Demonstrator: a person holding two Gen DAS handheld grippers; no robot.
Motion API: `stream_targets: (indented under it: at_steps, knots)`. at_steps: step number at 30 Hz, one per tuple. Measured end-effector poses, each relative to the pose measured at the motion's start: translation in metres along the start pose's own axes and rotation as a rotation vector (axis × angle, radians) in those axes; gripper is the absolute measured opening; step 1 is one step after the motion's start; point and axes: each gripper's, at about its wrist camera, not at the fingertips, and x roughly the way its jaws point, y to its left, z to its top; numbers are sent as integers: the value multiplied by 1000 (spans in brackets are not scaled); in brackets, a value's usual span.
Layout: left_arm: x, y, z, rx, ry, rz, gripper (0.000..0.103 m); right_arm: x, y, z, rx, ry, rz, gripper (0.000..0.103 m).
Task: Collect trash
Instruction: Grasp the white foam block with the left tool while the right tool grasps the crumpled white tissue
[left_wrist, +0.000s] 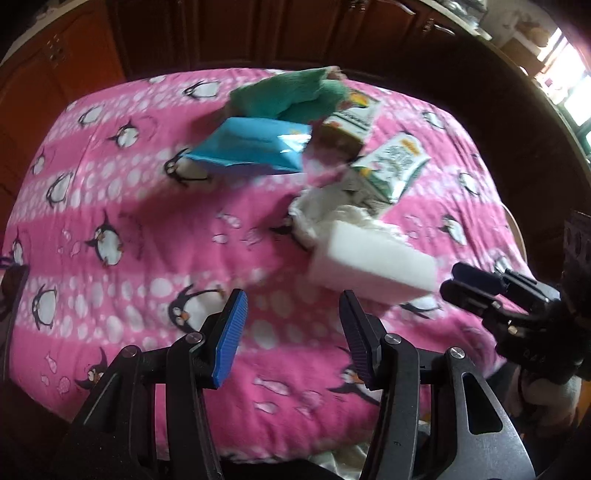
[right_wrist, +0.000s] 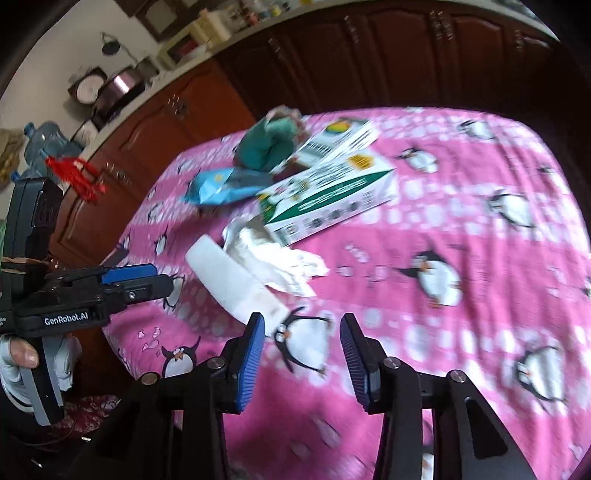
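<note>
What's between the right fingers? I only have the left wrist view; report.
Observer: Nothing. The right gripper is open over a penguin on the pink blanket, and the white foam block ends just off one finger.
Operator: Tell me what's beyond the bed's left side.
Observer: Large blue water bottles beside the wooden cabinets, with something red in front of them.
Operator: Describe the hand on the left gripper.
Observer: The left hand wears a white glove and grips the handle of the left gripper.
</note>
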Motion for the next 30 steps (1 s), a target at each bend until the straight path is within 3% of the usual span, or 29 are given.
stream_targets:
  at_steps: [4, 8, 12, 17, 23, 27, 30]
  knots:
    - [7, 16, 5, -28, 24, -8, 50, 19, 13, 3, 28, 28, 41, 37]
    - [-2, 33, 15, -62, 6, -13, 50, 20, 26, 8, 77, 29, 211, 37]
    - [-16, 46, 20, -103, -15, -28, 50, 33, 57, 0, 10, 96, 265, 37]
    - [-17, 47, 10, -108, 4, -56, 50, 23, 54, -8, -23, 116, 222, 40]
    - [-1, 36, 0, -133, 51, -103, 50, -4, 25, -3, 10, 44, 133, 43]
    - [2, 31, -7, -155, 72, -142, 53, -11, 10, 3, 29, 2, 87, 55]
    - [2, 27, -11, -159, 71, -156, 54, -9, 8, 10, 22, -9, 56, 56]
